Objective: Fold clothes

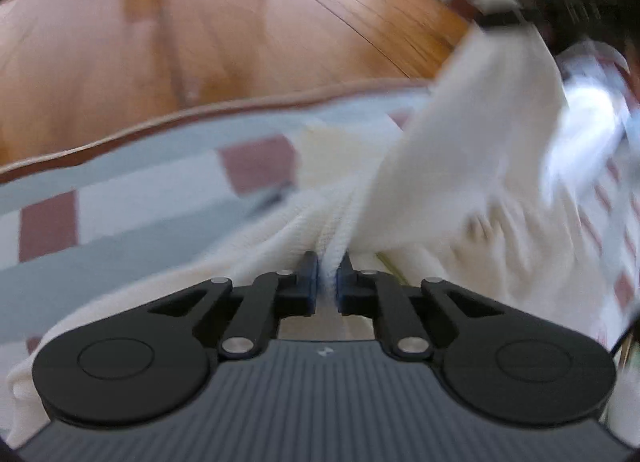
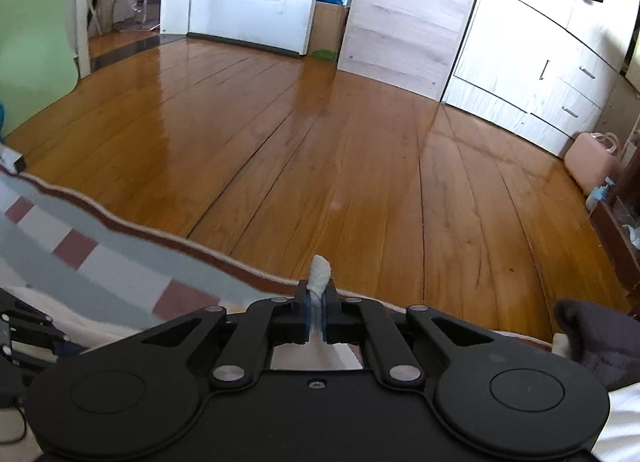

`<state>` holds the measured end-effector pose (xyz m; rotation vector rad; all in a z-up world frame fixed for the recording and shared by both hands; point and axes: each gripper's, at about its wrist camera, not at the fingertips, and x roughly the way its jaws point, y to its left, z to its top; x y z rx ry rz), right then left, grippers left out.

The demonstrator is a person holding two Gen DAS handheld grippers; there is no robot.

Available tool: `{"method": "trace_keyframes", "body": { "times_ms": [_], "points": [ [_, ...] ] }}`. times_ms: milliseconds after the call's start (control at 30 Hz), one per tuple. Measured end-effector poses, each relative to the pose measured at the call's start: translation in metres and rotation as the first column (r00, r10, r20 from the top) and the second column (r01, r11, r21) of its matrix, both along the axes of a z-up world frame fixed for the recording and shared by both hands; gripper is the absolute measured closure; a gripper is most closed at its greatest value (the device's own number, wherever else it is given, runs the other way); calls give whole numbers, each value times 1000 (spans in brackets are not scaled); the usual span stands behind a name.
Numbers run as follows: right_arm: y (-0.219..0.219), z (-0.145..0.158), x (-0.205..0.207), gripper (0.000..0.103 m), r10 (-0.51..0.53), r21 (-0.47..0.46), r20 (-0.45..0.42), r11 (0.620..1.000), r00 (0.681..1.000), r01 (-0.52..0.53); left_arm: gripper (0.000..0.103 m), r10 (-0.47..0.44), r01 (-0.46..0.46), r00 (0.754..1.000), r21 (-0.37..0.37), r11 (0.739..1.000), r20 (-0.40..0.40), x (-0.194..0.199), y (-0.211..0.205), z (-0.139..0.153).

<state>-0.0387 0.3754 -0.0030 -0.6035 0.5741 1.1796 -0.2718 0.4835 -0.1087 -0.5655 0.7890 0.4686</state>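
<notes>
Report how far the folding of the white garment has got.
Done: no finished fold shows. In hand: the left gripper and the right gripper each pinch the white garment, which is bunched and lifted over the checked sheet. Left: laying it flat and making every fold.

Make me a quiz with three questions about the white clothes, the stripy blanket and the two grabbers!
1. Where does the patterned blanket lie?
A. in a drawer
B. beside the wooden floor
C. on a shelf

2. What colour is the garment?
A. cream white
B. green
C. black

3. What is the left gripper doing?
A. hanging open
B. holding a cup
C. pinching the garment

Answers: 1 B, its edge meets the floorboards. 2 A, the knit cloth looks cream white. 3 C, cloth is bunched between its shut fingers; the right gripper likewise pinches a tuft.
</notes>
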Motion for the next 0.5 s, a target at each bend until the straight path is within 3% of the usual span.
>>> {"method": "trace_keyframes", "body": {
  "times_ms": [33,67,100,133,233,300,367,500],
  "points": [
    [-2,-5,-1,92,-12,2,-28,1000,1000,12,96,49,-49,999,-18,999,4,-6,9,-1],
    [-5,-10,-2,83,-24,4,-55,1000,998,24,96,88,-87,996,-51,995,23,-13,17,-3],
    [-7,-15,-3,66,-35,5,-83,999,996,36,97,127,-123,991,-88,989,42,-20,24,-5],
    [-9,-20,-4,59,-47,6,-110,999,993,48,97,165,-157,984,-125,980,60,-27,32,-7],
    [-24,-39,-5,57,-37,9,-245,999,969,41,96,255,-226,961,-227,948,109,-44,49,-13],
    [-37,-52,-6,57,9,24,-373,1000,928,0,96,284,-251,952,-241,937,115,-46,53,-17],
    [-47,-64,-11,57,63,39,-486,998,871,-50,96,310,-281,944,-222,934,111,-49,55,-17],
    [-48,-88,-29,57,148,-10,-587,982,796,-190,96,369,-358,926,-132,924,74,-55,59,-13]
  ]
}}
